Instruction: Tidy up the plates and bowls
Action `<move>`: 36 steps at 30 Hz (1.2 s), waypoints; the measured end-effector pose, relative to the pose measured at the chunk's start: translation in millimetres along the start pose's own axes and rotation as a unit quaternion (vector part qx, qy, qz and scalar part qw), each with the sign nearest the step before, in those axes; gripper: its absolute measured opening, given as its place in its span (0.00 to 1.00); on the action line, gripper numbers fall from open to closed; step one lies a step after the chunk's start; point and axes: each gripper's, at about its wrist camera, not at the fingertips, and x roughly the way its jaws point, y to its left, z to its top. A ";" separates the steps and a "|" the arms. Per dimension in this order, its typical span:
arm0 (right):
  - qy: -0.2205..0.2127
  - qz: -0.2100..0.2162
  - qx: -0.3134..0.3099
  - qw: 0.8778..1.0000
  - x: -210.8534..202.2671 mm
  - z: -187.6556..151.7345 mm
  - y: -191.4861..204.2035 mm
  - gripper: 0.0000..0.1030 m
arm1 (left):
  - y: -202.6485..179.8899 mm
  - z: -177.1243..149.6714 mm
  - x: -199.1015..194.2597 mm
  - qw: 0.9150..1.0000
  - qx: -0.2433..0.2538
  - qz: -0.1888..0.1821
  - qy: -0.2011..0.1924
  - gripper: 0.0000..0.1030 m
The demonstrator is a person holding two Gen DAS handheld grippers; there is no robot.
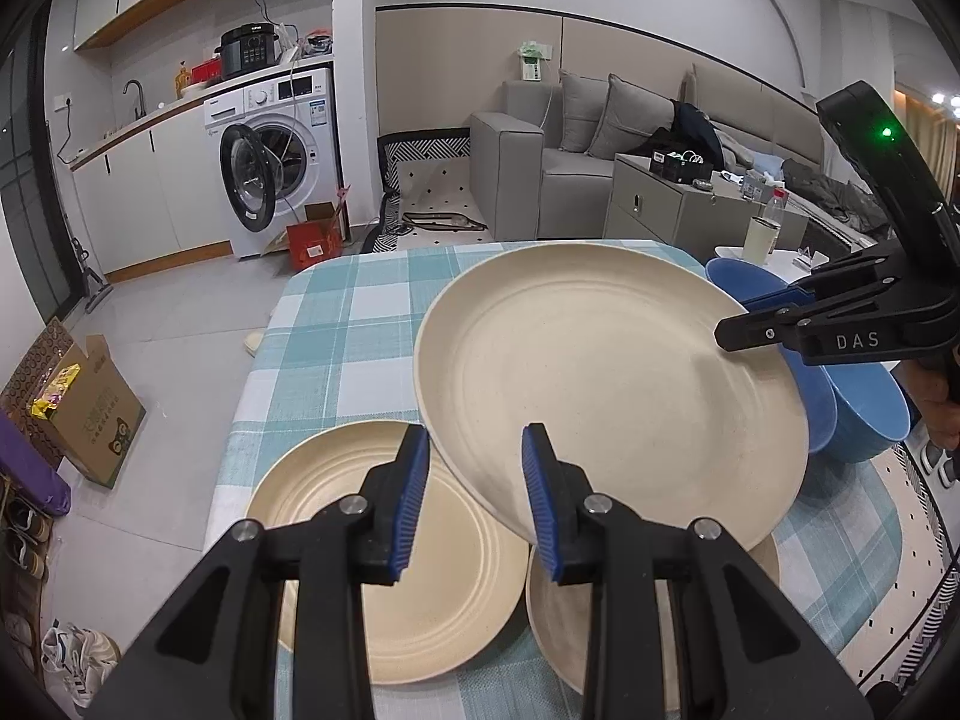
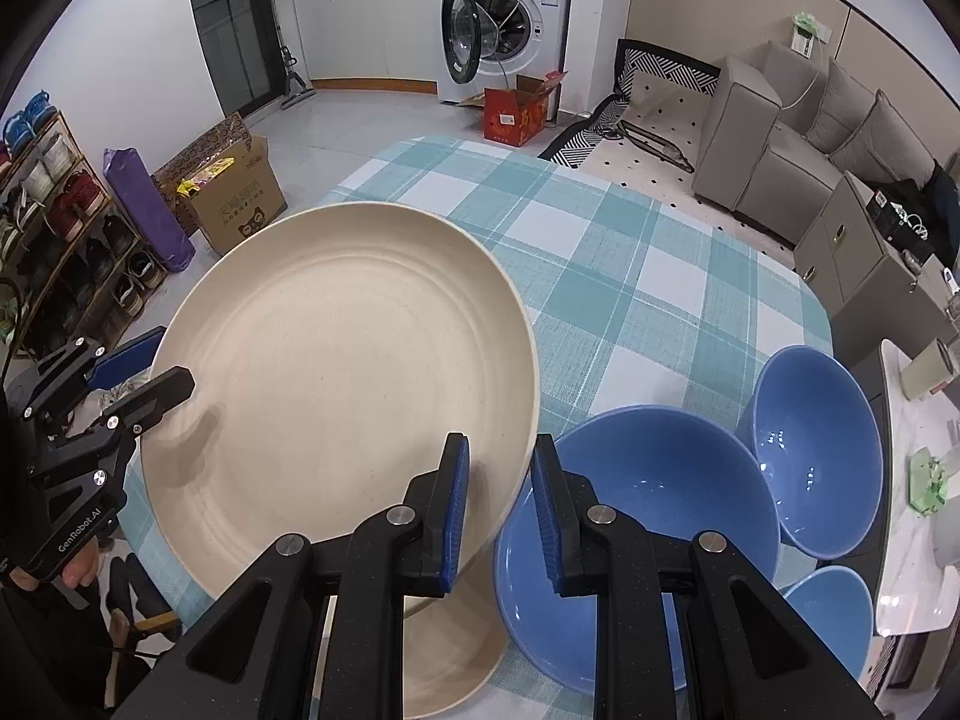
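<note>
A large cream plate (image 1: pixel 600 372) (image 2: pixel 336 372) hangs tilted above the table, carried by both grippers. My left gripper (image 1: pixel 477 474) (image 2: pixel 171 357) is shut on its near-left rim. On the opposite rim my right gripper (image 2: pixel 501 480) (image 1: pixel 735 319) is shut. Two smaller cream plates (image 1: pixel 384 570) (image 1: pixel 570 618) lie on the checked cloth below the left gripper, the second partly hidden by the held plate. A big blue bowl (image 2: pixel 630 540) sits under the right gripper. Two more blue bowls (image 2: pixel 816 450) (image 2: pixel 834 606) sit beside it.
The table (image 2: pixel 600 252) wears a teal and white checked cloth, bare at its far half. A white side table (image 2: pixel 918 420) with a cup and small items stands to the right. A cardboard box (image 2: pixel 240 204) and a shoe rack (image 2: pixel 66 228) are on the floor at the left.
</note>
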 end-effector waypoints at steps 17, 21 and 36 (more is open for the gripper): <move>-0.014 0.009 -0.006 1.000 -11.4 -29.3 10.2 0.21 | -5.3 -17.7 -15.0 1.000 0.004 -0.002 -0.001 0.29; -0.016 0.008 -0.007 1.000 -13.0 -37.1 11.1 0.21 | -9.3 -24.2 -17.3 1.000 0.009 -0.004 0.001 0.29; -0.019 0.021 -0.002 1.000 -4.3 -70.2 15.6 0.21 | -12.9 -39.9 -17.4 1.000 0.012 -0.010 0.009 0.29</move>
